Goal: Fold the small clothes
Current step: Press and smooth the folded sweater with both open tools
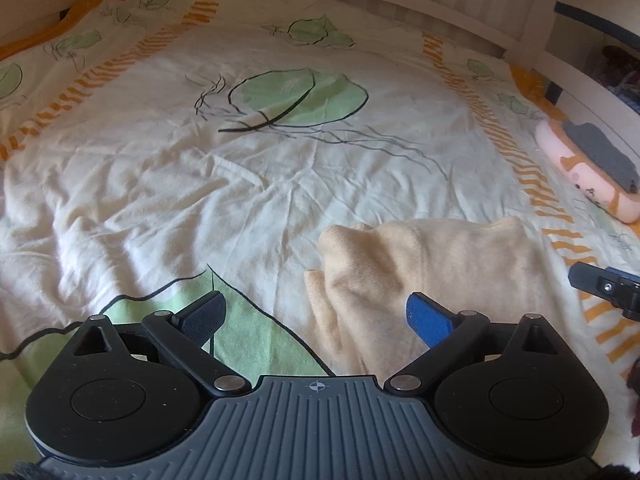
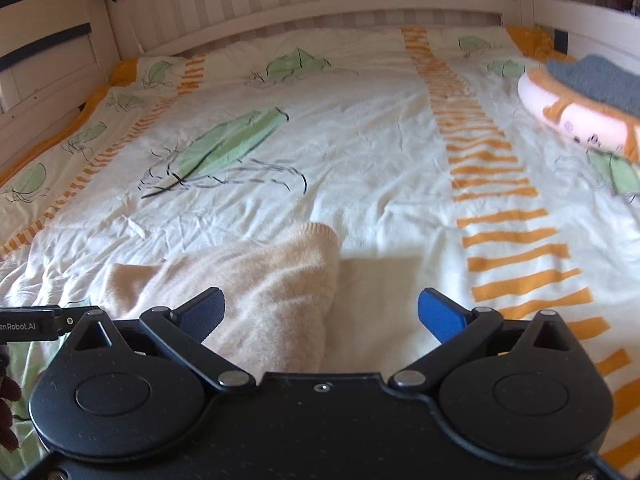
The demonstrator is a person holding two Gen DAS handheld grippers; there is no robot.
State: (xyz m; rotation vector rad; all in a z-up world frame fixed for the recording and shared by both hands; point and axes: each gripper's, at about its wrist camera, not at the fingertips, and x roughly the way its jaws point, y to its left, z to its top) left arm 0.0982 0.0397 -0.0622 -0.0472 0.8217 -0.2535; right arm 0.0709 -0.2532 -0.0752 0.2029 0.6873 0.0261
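A small cream knitted garment [image 1: 432, 276] lies crumpled on the bed cover, in the lower right of the left wrist view. My left gripper [image 1: 316, 316] is open and empty, its right finger over the garment's near edge. In the right wrist view the same garment [image 2: 264, 296] lies lower left of centre. My right gripper [image 2: 320, 312] is open and empty, its left finger over the garment. The right gripper shows at the right edge of the left wrist view [image 1: 608, 286].
The white bed cover [image 1: 280, 184] with green leaf prints and orange stripes fills both views. A pink pillow [image 2: 576, 120] with a grey folded cloth [image 2: 600, 76] on it lies at the right. White bed rails [image 2: 320, 12] run along the far side.
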